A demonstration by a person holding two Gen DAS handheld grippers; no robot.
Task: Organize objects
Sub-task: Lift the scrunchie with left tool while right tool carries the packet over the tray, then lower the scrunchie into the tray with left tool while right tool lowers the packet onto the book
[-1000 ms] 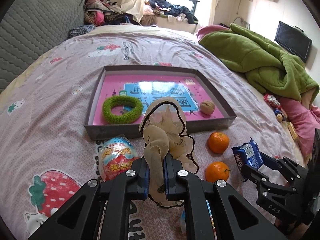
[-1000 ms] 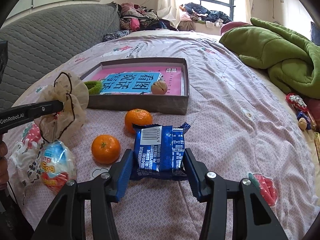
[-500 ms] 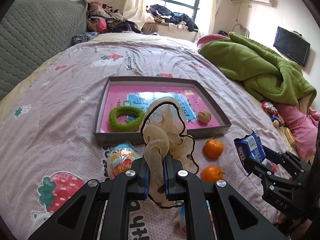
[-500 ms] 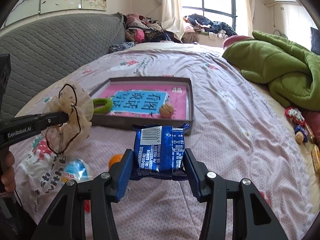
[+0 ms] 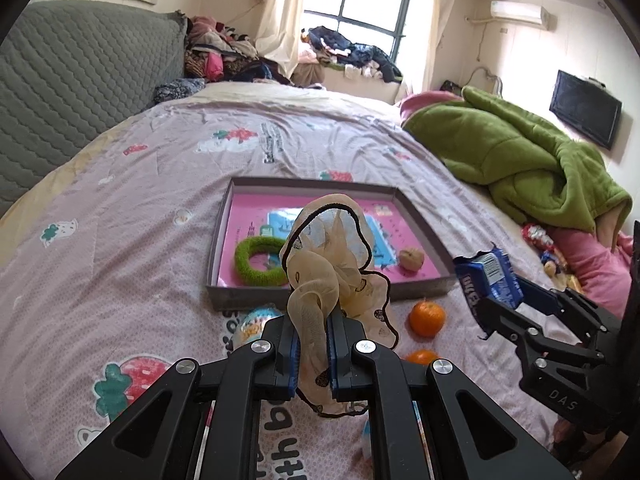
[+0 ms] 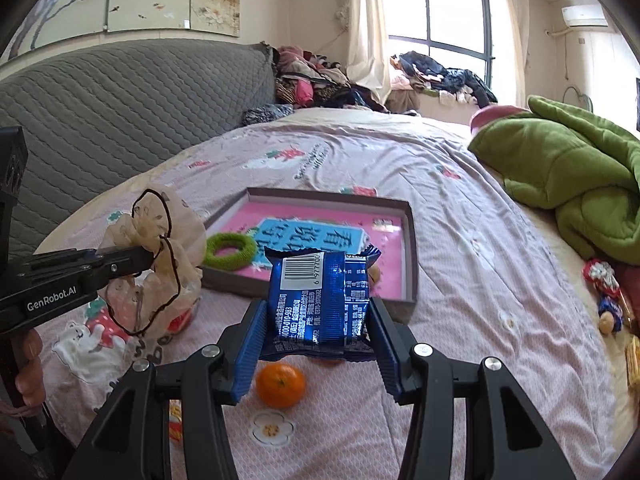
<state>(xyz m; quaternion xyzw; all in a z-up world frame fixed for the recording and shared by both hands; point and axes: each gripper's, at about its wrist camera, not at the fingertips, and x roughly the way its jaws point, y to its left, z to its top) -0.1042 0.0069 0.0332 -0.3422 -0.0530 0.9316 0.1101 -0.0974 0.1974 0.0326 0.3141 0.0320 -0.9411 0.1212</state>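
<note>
Sheer beige scrunchie [image 5: 332, 264] with dark edging, clamped in the left tongs [image 5: 313, 344] and held above the bed [image 5: 140, 208], in front of the tray's near wall. Blue snack packet [image 6: 318, 300], barcode up, clamped between the pads of the right tongs [image 6: 316, 344], also off the bed. Grey tray [image 5: 218, 236] with a pink floor lies on the bedspread; inside it a green fuzzy ring [image 5: 260, 260] near the left wall and a walnut [image 5: 412, 259] near the right. Two oranges [image 5: 426, 317] sit on the bedspread just outside the tray's near wall. Green blanket [image 5: 520, 160] is heaped at the right.
</note>
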